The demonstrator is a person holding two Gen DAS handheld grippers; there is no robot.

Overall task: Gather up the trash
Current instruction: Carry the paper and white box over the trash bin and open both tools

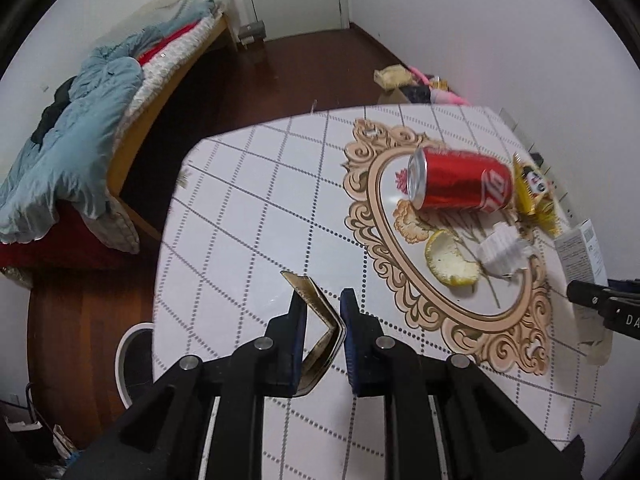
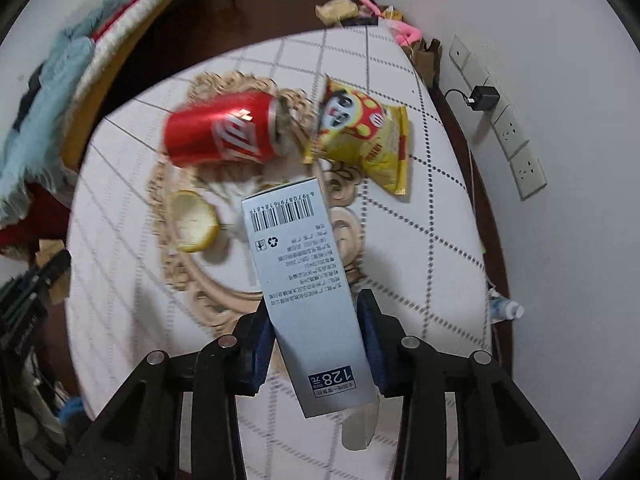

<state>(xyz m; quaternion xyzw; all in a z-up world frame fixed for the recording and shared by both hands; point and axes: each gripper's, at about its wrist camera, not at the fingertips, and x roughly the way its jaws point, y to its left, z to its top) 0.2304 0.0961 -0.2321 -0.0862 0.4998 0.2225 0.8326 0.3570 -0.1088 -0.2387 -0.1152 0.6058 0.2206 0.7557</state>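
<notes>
A small bedroom, and a white counter with a grey diamond pattern, trash on it and in both my jaws.

My left jaws are closed on a folded, gold-edged piece of card; it is pinched only at the fold and could slide out. My right jaws grip a tall silver cardboard box that sits tilted, its loose bottom flap hanging, so it may twist free. The red drink can lies on its side and could roll if bumped; yellow snack bag, peel and crumpled white paper wait beside it.
</notes>
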